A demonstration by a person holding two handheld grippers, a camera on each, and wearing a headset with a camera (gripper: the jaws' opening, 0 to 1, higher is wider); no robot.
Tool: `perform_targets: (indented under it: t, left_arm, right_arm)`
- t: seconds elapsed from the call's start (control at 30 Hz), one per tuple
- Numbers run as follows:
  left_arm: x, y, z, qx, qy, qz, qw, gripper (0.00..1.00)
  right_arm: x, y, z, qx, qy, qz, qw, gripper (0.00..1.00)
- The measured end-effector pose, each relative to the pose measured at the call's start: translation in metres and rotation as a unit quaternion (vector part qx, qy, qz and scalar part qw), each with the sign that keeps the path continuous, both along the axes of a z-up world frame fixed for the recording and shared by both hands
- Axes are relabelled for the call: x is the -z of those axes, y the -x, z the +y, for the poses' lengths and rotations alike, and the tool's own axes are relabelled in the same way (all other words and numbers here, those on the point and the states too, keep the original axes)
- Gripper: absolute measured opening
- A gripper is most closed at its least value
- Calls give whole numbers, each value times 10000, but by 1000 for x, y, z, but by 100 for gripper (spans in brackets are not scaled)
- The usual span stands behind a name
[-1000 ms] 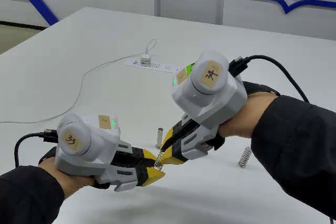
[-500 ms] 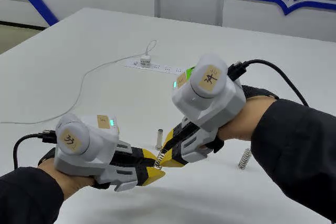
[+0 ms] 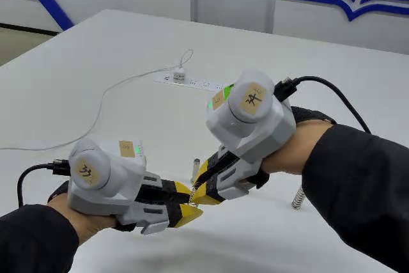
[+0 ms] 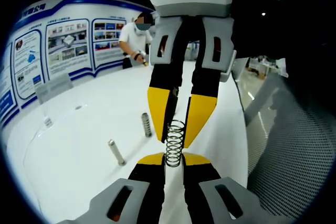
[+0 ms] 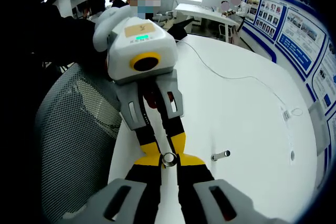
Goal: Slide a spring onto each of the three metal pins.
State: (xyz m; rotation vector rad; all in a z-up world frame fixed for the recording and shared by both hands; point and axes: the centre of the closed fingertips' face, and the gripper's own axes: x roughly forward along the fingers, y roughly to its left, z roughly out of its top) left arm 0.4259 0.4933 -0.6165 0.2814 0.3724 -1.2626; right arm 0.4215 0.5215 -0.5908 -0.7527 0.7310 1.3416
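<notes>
Steel spring juts from the left gripper, whose jaws are closed on its near end, its long axis running straight into the right gripper, whose jaws flank the far end, grip unclear; a bare pin stands apart on the table.

The spring and pin are bare metal, the table smooth.

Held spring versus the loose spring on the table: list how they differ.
The held spring is off the table, gripped at both ends by the left gripper and right gripper; the loose spring rests on the table, untouched. The held spring sits at the jaw tips; the loose spring lies beside the right sleeve. Both are metal coils.
</notes>
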Motion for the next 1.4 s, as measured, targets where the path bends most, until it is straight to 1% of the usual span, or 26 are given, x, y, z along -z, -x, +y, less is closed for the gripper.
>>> perform_targets:
  t: [0.2, 0.37, 0.53, 0.63, 0.8, 0.9, 0.97, 1.07, 1.2, 1.4]
  left_arm:
    - [3, -4, 3, -109, -70, 12, 9999, 21]
    - [3, -10, 8, -300, -104, 24, 9995, 27]
    - [4, -14, 12, -441, -117, 62, 9989, 32]
    - [5, -16, 13, -485, -132, 75, 9987, 34]
    - [6, -18, 15, -559, -138, 107, 9983, 37]
    - [7, -18, 16, -585, -159, 132, 9981, 39]
    - [7, -18, 16, -601, -155, 144, 9980, 40]
    - [7, -19, 17, -631, -157, 156, 9978, 41]
    - [7, -20, 18, -654, -161, 172, 9976, 42]
    - [8, -20, 18, -676, -169, 192, 9974, 43]
  right_arm:
    - [-4, -7, -3, 64, 27, -34, 10000, 12]
    - [-7, -15, -8, 144, 53, -80, 9998, 12]
    - [-13, -31, -14, 289, 48, -180, 9994, 12]
    - [-16, -45, -17, 399, 51, -261, 9988, 12]
    - [-18, -64, -16, 536, 15, -350, 9979, 12]
    - [-17, -75, -14, 607, 25, -412, 9973, 12]
    - [-16, -81, -12, 660, 4, -396, 9970, 12]
    - [-12, -90, -11, 713, 34, -446, 9965, 12]
    - [-9, -95, -8, 754, 30, -396, 9964, 12]
    - [1, -99, -6, 752, 164, -321, 9965, 12]
